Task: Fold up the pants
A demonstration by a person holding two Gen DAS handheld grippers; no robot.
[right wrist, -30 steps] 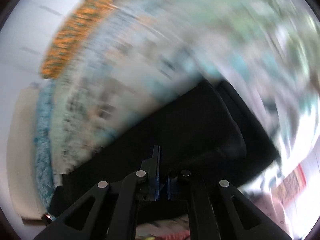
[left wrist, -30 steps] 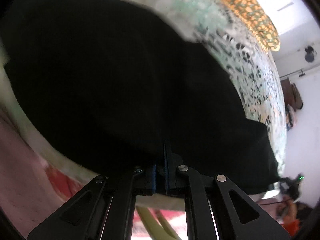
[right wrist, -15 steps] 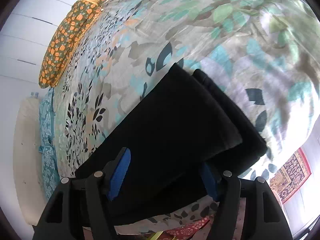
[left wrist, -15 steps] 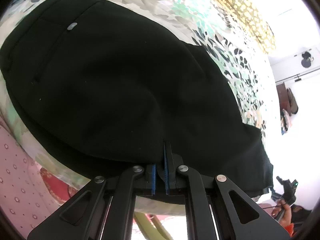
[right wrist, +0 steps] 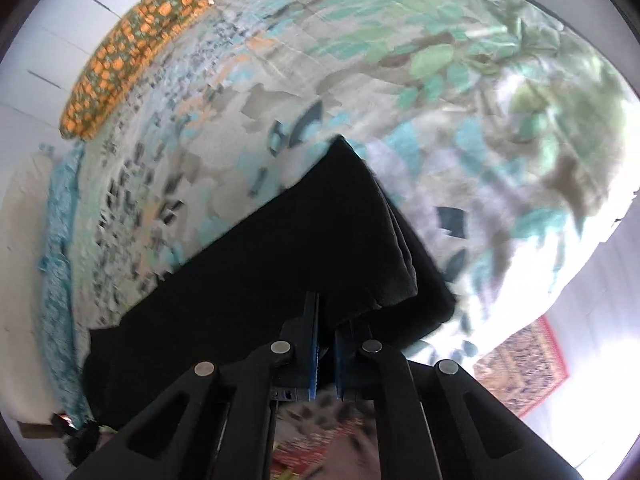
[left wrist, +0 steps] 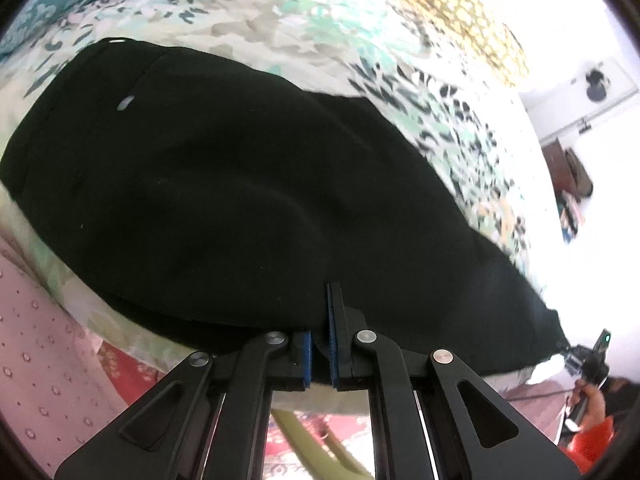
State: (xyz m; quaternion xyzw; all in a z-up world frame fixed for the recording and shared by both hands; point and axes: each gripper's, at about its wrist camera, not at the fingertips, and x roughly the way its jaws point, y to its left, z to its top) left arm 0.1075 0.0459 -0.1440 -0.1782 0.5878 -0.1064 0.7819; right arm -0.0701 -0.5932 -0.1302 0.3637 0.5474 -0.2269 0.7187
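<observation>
Both grippers, left point(left wrist: 320, 344) and right point(right wrist: 326, 354), I have pinched tight on the near edge of the black pants point(left wrist: 248, 200), which lie along the floral bedspread point(left wrist: 360, 40); soft, limp cloth, best held at hem and waistband corners.

Black pants point(left wrist: 248, 200) lie flat on floral bedspread point(left wrist: 360, 40) near bed edge, legs stacked, near edge pinched up.

Your left tongs point(left wrist: 320, 340) and right tongs point(right wrist: 325, 344) match: matte black linkage arms with triangular cut-outs, round silver pivot screws point(left wrist: 276, 337), and ridged blue pads point(right wrist: 313, 354) lining each finger's inner face.
</observation>
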